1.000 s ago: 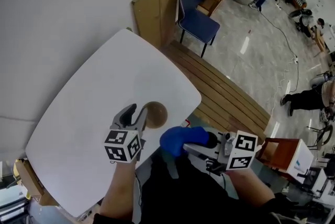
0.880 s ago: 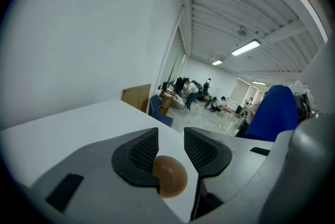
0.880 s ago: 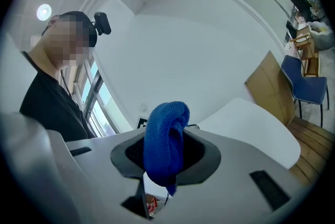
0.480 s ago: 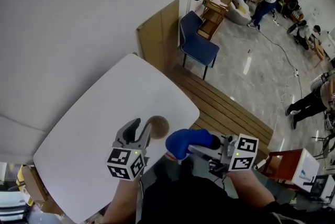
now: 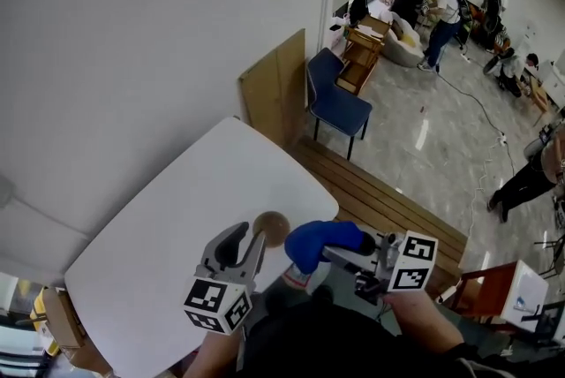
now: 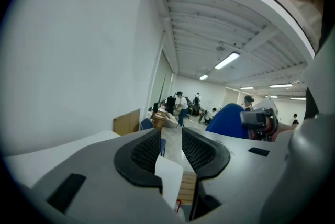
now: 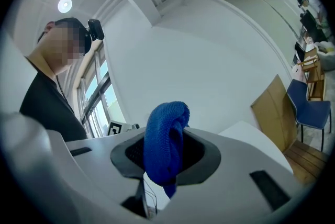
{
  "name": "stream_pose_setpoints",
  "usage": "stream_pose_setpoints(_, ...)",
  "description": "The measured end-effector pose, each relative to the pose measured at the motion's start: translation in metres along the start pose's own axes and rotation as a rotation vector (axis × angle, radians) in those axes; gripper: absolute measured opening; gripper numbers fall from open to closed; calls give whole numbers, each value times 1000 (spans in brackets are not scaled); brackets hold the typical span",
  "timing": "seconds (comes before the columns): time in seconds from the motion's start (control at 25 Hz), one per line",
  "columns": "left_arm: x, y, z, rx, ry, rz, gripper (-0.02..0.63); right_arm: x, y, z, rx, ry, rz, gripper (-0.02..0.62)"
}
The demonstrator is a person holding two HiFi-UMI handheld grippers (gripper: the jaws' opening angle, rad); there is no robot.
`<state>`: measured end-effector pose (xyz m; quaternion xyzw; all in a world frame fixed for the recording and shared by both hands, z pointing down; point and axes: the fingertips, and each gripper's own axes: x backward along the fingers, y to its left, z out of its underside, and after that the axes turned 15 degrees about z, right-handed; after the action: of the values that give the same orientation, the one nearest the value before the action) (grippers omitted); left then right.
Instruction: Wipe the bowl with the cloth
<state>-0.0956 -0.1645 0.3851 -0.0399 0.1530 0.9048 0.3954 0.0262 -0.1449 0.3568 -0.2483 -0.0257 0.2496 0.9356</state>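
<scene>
Two tongs: right tongs point(image 5: 340, 254) pinch the cloth point(image 5: 318, 241); left tongs point(image 5: 248, 237), parted, empty, just narrowing, hover beside the bowl point(image 5: 274, 227).

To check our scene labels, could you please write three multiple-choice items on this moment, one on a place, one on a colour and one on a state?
1. Where is the bowl? A on a shelf; B on the white table; C in a sink.
2. What colour is the cloth? A red; B blue; C white.
3. How is the right claw? A open and empty; B shut on the bowl; C shut on the cloth.

Answers: 1 B, the head view shows it standing near the table's edge. 2 B, it is blue in both the head view and the right gripper view. 3 C, the right gripper view shows it clamped on the cloth.
</scene>
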Motion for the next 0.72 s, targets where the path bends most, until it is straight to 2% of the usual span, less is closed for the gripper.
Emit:
stream_pose_setpoints(0.2, 12, -25, -35, -64, -51, 18, 112, 13, 9, -35, 122, -99, 111, 77)
stream_pose_setpoints(0.36, 23, -31, -55, -117, -76, 2, 96, 20, 20, -59, 187, -154, 125, 77)
stream_pose_setpoints(0.56, 28, -30, -57, -129, -79, -15, 84, 29, 17, -73, 241, -212, 188, 76)
stream_pose_setpoints(0.72, 30, -28, -56, -127, -84, -29, 74, 33, 14, -73, 243, -217, 198, 75)
